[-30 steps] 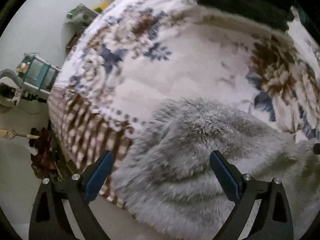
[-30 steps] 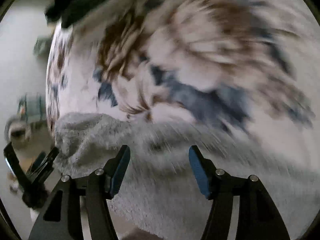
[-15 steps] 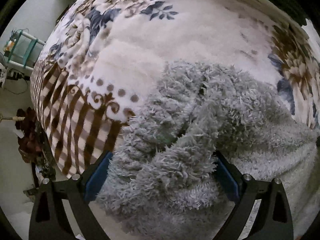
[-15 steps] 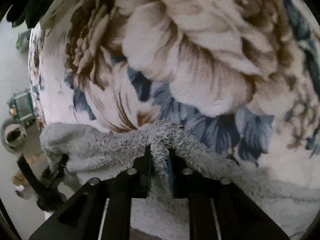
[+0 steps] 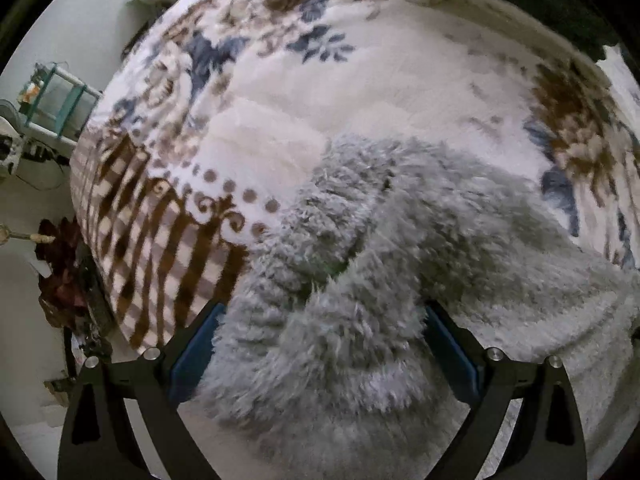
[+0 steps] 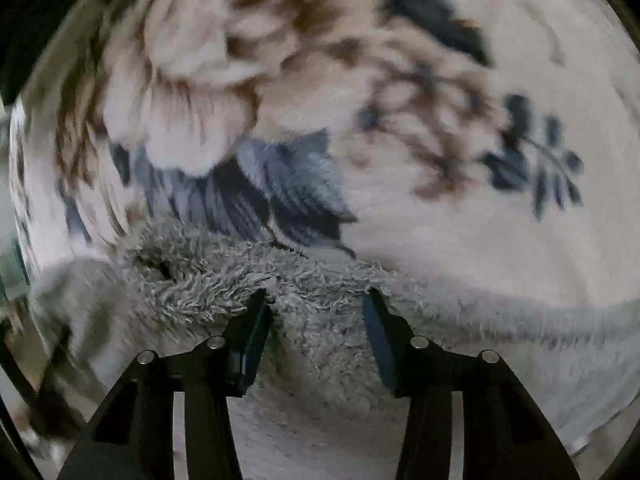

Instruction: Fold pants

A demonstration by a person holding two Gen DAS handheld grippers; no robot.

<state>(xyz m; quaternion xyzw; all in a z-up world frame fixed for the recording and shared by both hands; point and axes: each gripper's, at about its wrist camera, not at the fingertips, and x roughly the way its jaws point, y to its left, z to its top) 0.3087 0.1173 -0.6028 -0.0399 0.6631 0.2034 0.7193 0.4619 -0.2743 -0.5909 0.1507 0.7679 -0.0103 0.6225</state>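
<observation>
Both grippers, left [image 5: 320, 344] and right [image 6: 318, 320], sit spread over the pants [image 5: 400, 240], pinching nothing. Thick pile on the blanket [image 5: 280, 112] could bunch; the fold may slump.

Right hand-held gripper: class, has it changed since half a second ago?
Yes. The right hand-held gripper has opened, releasing the fluffy grey pants on the floral blanket.

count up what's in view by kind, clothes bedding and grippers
fluffy grey pants: 1
floral blanket under them: 1
dark garment at the blanket's far edge: 1
grippers: 2, the left gripper and the right gripper, both open with grey fleece between the fingers
total: 5
</observation>
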